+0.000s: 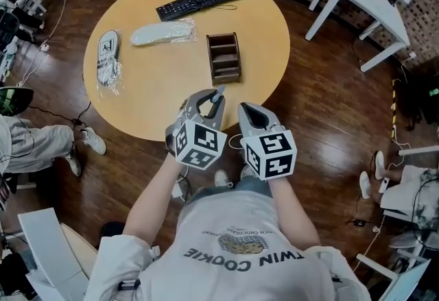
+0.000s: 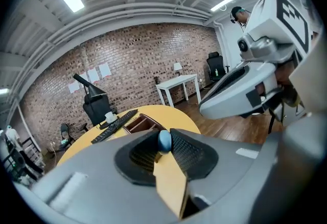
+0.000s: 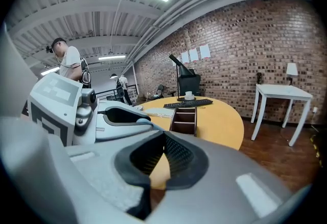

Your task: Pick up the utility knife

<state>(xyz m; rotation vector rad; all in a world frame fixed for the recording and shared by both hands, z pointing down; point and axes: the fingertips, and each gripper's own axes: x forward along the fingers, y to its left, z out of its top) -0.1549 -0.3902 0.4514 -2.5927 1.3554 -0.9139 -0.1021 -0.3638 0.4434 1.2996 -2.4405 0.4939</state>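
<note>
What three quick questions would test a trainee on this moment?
1. True or false: the left tongs grip the utility knife.
2. Which item on the table lies nearest the tongs? A wooden organizer; B keyboard; C wrapped insole.
3. Fill in: the right tongs hold ____.
Key: 1 true; 2 A; 3 nothing.
</note>
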